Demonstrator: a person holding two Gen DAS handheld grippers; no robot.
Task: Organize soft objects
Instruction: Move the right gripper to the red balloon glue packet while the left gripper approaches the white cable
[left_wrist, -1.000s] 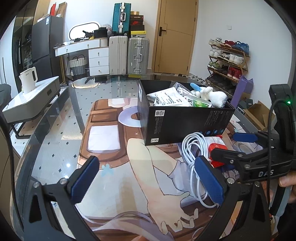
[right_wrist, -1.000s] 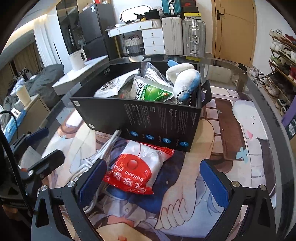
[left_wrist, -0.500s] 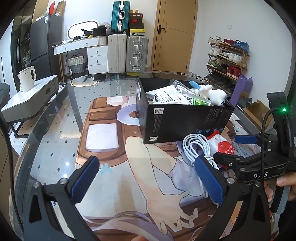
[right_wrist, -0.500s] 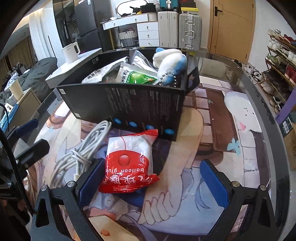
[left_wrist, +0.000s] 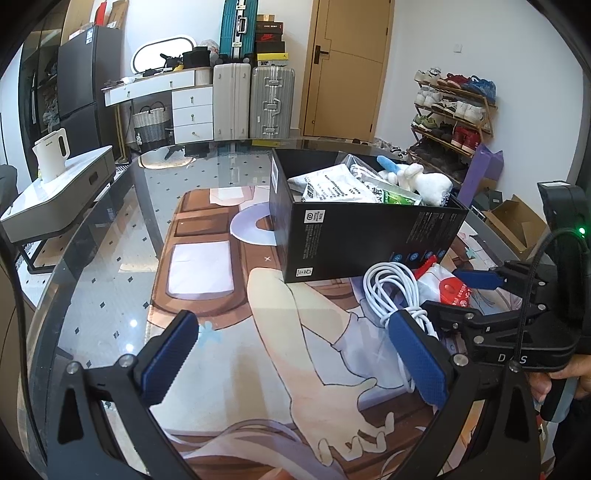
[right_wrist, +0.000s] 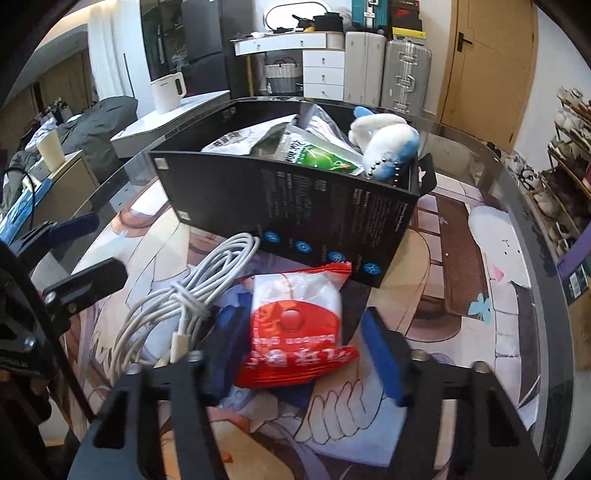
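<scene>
A red and white balloon-glue packet (right_wrist: 295, 325) lies on the printed mat in front of the black box (right_wrist: 295, 206). My right gripper (right_wrist: 306, 350) straddles it and its jaws are closing. The left pad meets the packet's edge, and a thin gap shows at the right pad. From the left wrist view the packet (left_wrist: 448, 288) sits between the right gripper's fingers (left_wrist: 476, 278). My left gripper (left_wrist: 295, 354) hovers open over the mat with nothing in it. The box (left_wrist: 351, 236) holds bags and a white and blue plush (left_wrist: 424, 181).
A coiled white cable (right_wrist: 184, 295) lies just left of the packet, touching the right gripper's left finger. The left gripper (right_wrist: 86, 251) stands at the far left. The round glass table's edge (right_wrist: 535, 258) curves along the right. Furniture, suitcases and a shoe rack stand beyond.
The right gripper's jaws have narrowed from wide open to close around the packet, and it has rolled a little. The left gripper has stayed where it was.
</scene>
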